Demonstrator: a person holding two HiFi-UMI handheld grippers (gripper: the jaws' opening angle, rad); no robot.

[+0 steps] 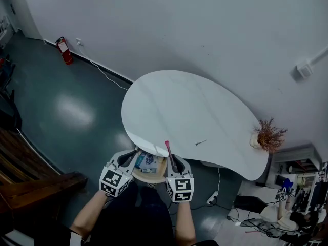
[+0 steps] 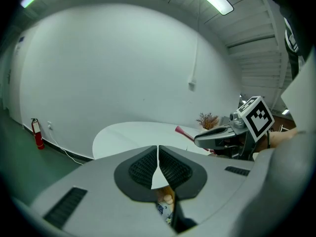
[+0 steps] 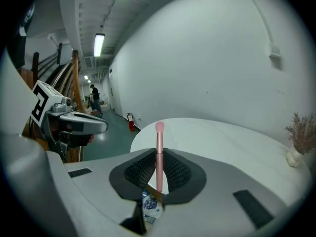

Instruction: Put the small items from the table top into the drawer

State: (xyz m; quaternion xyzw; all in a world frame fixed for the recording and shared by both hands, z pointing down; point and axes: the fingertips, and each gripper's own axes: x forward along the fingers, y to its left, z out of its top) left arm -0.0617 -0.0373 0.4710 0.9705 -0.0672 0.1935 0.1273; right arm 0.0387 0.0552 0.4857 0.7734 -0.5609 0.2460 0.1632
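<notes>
At lower centre, the right gripper (image 1: 172, 163) is pinching a pink brush (image 1: 167, 147) over the drawer (image 1: 154, 178), likely for dropping. The left gripper (image 1: 129, 160) is hovering empty, jaws together.

Smooth matt white table (image 1: 195, 111), glossy green floor (image 1: 61, 119)

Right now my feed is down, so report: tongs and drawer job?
Left tongs shut, empty. Right tongs shut on slim pink brush, by open wooden drawer. Thin dark item lies on white table. Nothing blocking.

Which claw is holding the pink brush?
The right claw: the pink brush stands pinched between its jaws. The left claw is shut with nothing in it.
</notes>
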